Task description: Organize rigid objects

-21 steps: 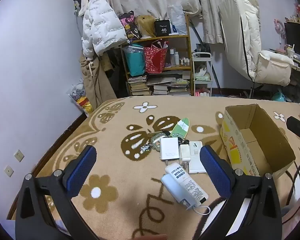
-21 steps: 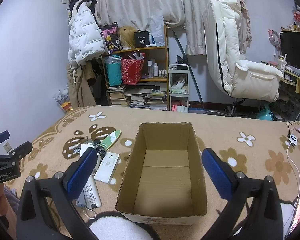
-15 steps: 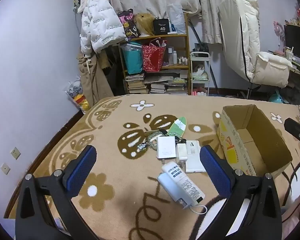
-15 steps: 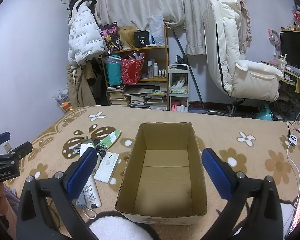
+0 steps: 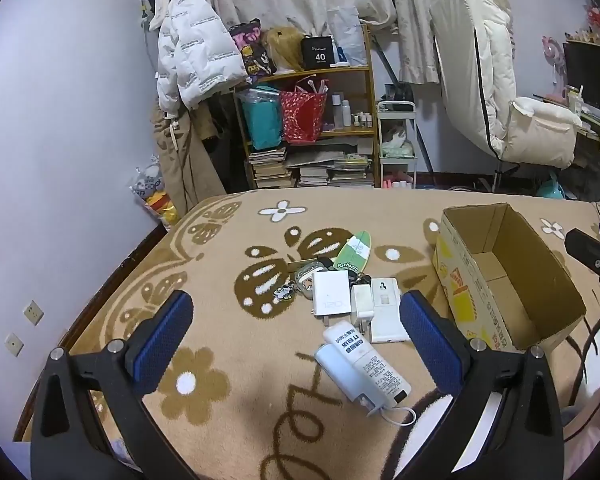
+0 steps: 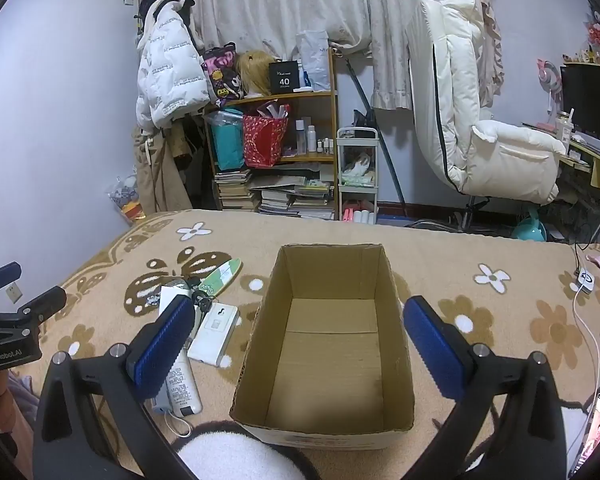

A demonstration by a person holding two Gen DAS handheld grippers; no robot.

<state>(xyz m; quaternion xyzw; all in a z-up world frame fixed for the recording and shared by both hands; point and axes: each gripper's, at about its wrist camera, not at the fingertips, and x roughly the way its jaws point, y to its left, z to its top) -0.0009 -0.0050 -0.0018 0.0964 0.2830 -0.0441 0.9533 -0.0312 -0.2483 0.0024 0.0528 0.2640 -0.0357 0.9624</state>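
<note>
An empty cardboard box [image 5: 500, 276] [image 6: 328, 332] stands open on a tan flower-patterned blanket [image 5: 228, 248]. Left of it lies a cluster of small items: a white tube [image 5: 366, 356] [image 6: 182, 384], a pale blue power bank [image 5: 340, 374], a white flat box [image 5: 331, 294], a white charger plug [image 5: 362, 304], a white card-like box [image 5: 386, 310] [image 6: 214, 334], a green mini skateboard [image 5: 354, 250] [image 6: 222, 276] and keychains [image 5: 300, 280]. My left gripper [image 5: 296, 332] hangs open above and before the cluster. My right gripper [image 6: 296, 340] is open, hovering over the box's mouth.
A cluttered shelf [image 5: 312, 120] with books and bags stands beyond the bed, beside a white jacket [image 5: 192, 60] and a white reclining chair [image 5: 508, 92]. A phone [image 6: 598, 432] and a cable [image 6: 584, 320] lie on the blanket at the right. The bed's left edge falls off near the wall.
The left gripper has risen and drawn back slightly, so the items look lower and smaller in its view. The right gripper has stayed still.
</note>
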